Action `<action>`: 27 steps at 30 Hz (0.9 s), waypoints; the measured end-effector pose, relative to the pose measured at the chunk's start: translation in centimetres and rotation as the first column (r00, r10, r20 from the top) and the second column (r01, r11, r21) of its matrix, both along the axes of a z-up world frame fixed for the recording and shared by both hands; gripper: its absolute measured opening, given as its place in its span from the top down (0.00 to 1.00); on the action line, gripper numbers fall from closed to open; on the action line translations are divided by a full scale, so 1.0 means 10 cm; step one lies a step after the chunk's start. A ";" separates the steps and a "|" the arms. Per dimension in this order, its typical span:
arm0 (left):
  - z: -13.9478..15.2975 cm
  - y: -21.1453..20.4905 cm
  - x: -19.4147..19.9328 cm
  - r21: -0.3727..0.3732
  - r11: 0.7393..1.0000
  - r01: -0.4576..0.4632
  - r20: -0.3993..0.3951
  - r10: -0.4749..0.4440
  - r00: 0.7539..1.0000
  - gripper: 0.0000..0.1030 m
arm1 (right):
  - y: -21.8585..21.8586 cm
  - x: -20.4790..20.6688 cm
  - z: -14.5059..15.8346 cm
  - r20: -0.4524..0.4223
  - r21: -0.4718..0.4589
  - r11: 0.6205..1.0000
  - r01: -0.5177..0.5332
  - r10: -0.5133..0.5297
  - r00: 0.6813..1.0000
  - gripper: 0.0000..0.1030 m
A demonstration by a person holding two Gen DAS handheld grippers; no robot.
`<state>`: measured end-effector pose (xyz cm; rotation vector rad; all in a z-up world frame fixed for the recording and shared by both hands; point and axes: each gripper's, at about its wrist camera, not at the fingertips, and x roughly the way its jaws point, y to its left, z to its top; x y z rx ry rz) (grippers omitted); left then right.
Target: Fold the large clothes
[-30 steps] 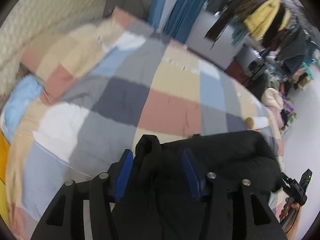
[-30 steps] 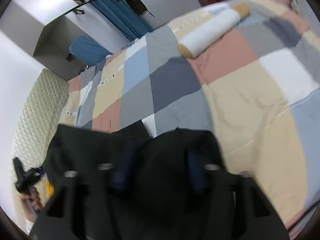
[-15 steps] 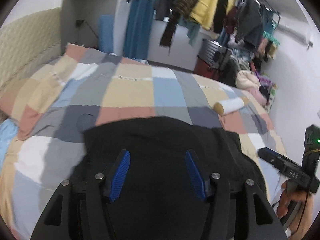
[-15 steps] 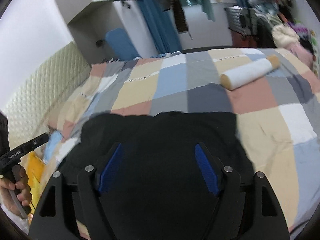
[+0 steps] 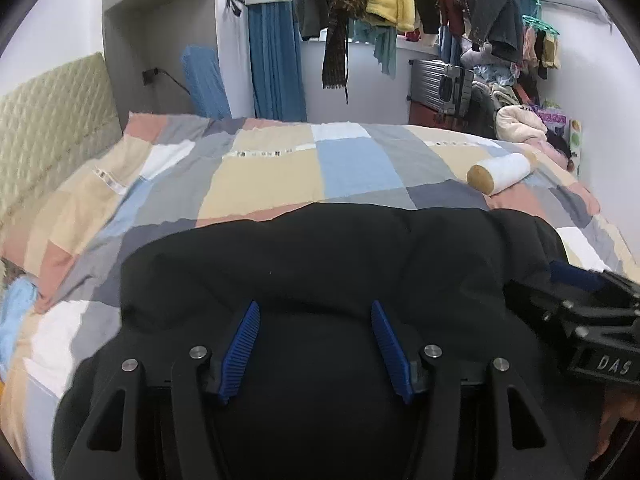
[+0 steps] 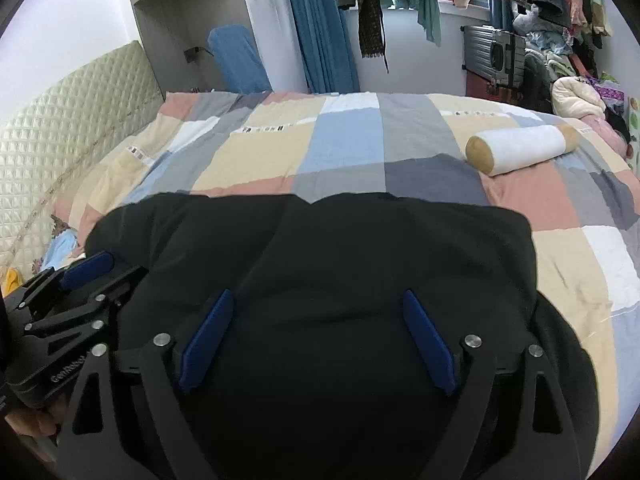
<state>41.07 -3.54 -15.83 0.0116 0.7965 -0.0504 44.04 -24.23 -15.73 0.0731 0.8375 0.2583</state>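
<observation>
A large black garment [image 5: 328, 256] lies folded on the near part of a patchwork bed [image 5: 272, 168]; it also fills the lower half of the right wrist view [image 6: 344, 248]. My left gripper [image 5: 316, 312] is open above the garment, its blue pads apart with nothing between them. My right gripper [image 6: 316, 308] is open too, wide apart over the garment. Each gripper shows in the other's view: the right one at the right edge [image 5: 580, 280], the left one at the left edge [image 6: 84, 268].
A white bolster [image 6: 520, 150] with tan ends lies on the bed at the far right. A quilted headboard [image 6: 60, 136] runs along the left. Hanging clothes [image 5: 400, 4], a blue curtain [image 5: 276, 60] and a suitcase [image 5: 444, 88] stand beyond the bed.
Both grippers let go of the black garment and opened. They pulled back and levelled out, and the garment now lies flat on the bed.
</observation>
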 end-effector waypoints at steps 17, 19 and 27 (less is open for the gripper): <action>-0.44 0.03 0.47 0.005 1.000 -0.026 -0.041 0.026 0.999 0.41 | 0.20 0.48 -0.46 0.004 -0.006 1.000 -0.023 0.023 1.000 0.05; -0.45 0.03 0.45 0.006 1.000 -0.023 -0.031 0.023 0.999 0.41 | 0.21 0.46 -0.48 0.003 -0.015 1.000 -0.027 0.028 1.000 0.04; -0.22 0.27 0.16 -0.119 0.993 -0.014 -0.004 0.014 1.000 0.41 | 0.04 0.17 -0.25 0.026 0.034 0.999 -0.026 0.026 0.999 0.04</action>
